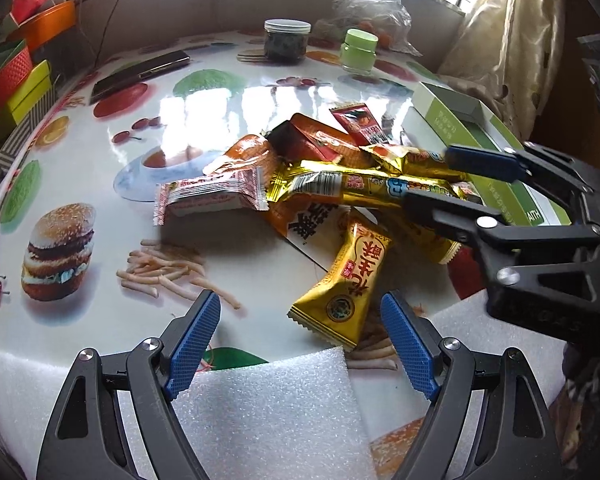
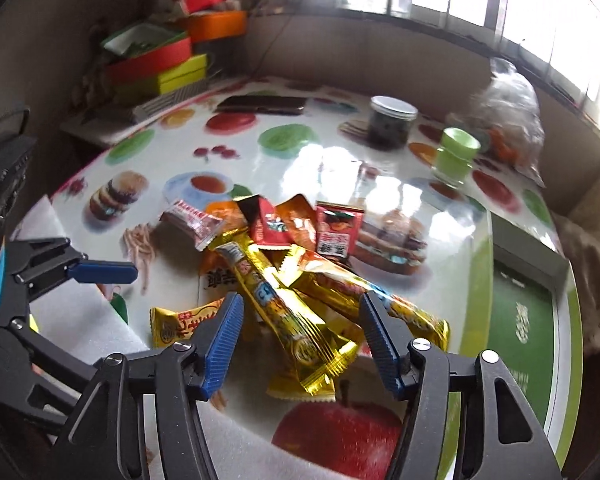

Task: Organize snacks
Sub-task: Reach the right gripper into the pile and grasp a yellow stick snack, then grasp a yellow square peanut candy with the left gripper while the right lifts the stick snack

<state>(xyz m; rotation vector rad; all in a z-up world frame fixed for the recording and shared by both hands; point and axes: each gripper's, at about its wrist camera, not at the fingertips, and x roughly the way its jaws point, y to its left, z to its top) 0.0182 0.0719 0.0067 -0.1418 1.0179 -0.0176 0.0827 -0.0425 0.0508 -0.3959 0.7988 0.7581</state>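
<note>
My left gripper (image 1: 300, 344) and right gripper (image 2: 300, 344) both gape wide over the snack pile (image 1: 320, 184); jar (image 1: 287, 40), phone (image 1: 140, 74), green box (image 1: 460, 120) crowd the table (image 1: 80, 320).

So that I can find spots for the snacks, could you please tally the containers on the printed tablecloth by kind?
Lidded jars: 2 (dark jar, green jar)
Green box: 1
Plastic bag: 1
Total: 4

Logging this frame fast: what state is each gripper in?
Left gripper: open, holding nothing, in front of the small gold foil snack packet.
Right gripper: open, holding nothing, fingers either side of the long gold foil snack sticks.
</note>
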